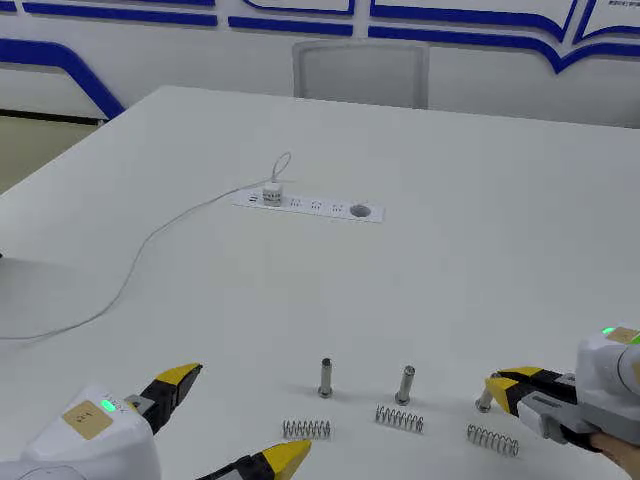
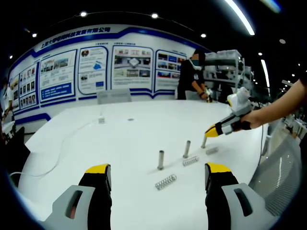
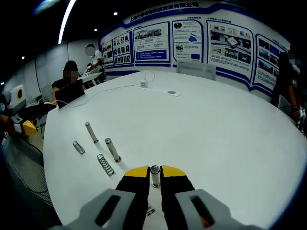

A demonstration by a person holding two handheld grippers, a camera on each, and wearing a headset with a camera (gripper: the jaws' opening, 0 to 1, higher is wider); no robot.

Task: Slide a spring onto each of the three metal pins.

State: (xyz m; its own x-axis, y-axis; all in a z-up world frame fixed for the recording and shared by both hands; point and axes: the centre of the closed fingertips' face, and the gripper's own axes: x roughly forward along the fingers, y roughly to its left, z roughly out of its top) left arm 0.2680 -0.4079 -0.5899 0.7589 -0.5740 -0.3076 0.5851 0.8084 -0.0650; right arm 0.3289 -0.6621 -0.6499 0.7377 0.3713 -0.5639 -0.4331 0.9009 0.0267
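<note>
White table (image 1: pixel 450 200): I see the whole kit set out along its near edge, and by my reading nothing is assembled. All three pins are bare and all three springs lie loose, so three slides remain.

Left gripper (image 1: pixel 235 415): jaws wide apart and holding nothing. It hovers over the near left of the table, short of the left spring.

Right gripper (image 3: pixel 155 171): jaws drawn in on the right pin (image 3: pixel 155 176), which stands between the yellow tips. I judge it clamped, probably to steady the pin.

Pins: the left pin (image 1: pixel 325 378) and middle pin (image 1: pixel 405 384) stand upright and well apart, in a row with the right one. Each is a short grey metal cylinder with a slightly wider top.

Springs: the left spring (image 1: pixel 306 429), middle spring (image 1: pixel 399 418) and right spring (image 1: pixel 492 438) each lie on their side on the table, just in front of their own pin and not touching it. They are small open silver coils, light-looking and likely to roll or squash if I pinch them hard
</note>
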